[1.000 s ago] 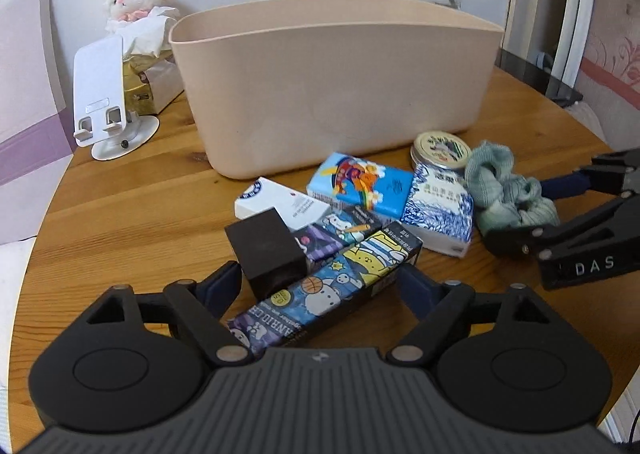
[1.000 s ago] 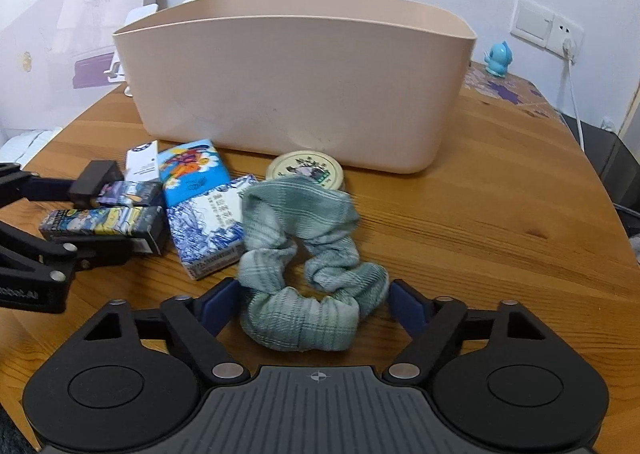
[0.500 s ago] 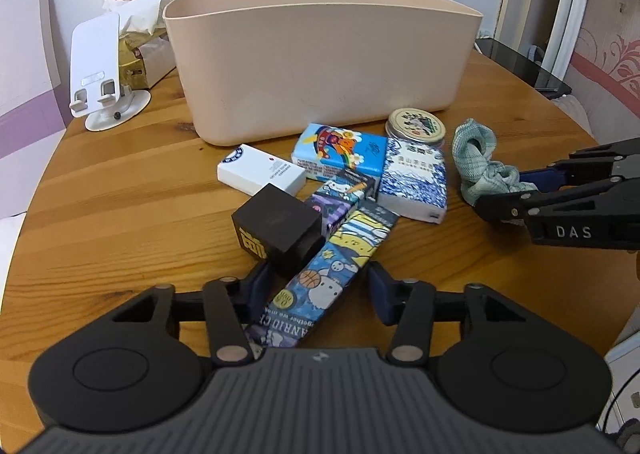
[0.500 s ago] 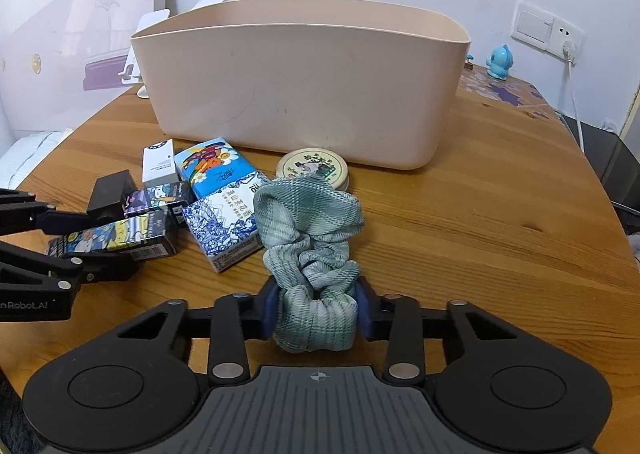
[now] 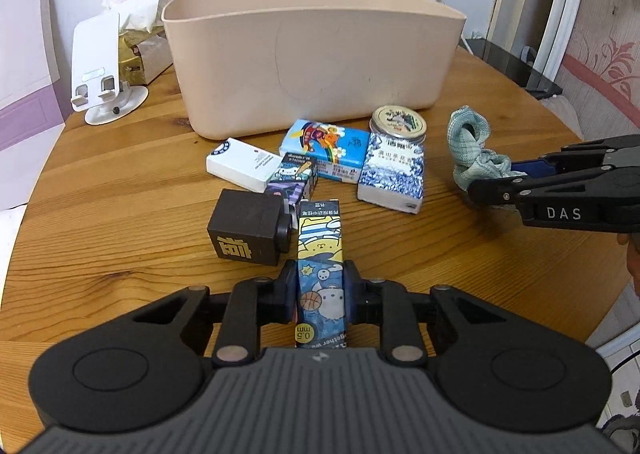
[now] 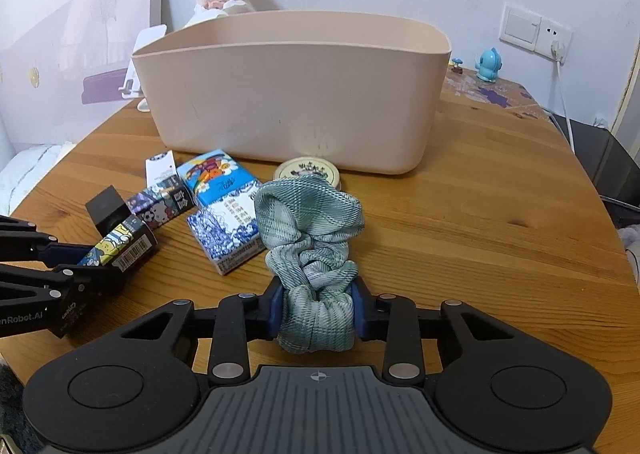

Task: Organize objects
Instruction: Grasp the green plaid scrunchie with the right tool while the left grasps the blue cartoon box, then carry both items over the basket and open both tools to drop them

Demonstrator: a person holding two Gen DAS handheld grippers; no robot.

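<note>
Round wooden counter [image 5: 120,222] with a beige bin [image 5: 312,58] at its back: in front of the bin, the left gripper [image 5: 321,290] has its fingers closed on a long cartoon-printed box [image 5: 320,254]. Beside it, also before the bin, the right gripper [image 6: 318,308] pinches a green scrunchie [image 6: 310,230]; tissue packs [image 5: 392,174] and a round tin [image 5: 397,122] lie just before the bin.

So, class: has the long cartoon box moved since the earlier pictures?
Yes. The long cartoon box has swung to point straight at the beige bin, gripped by the left gripper.

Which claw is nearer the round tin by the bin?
Right. The right claw, shut on the green scrunchie, sits just beside the round tin; the left claw, gripping the cartoon box, is farther back.
</note>
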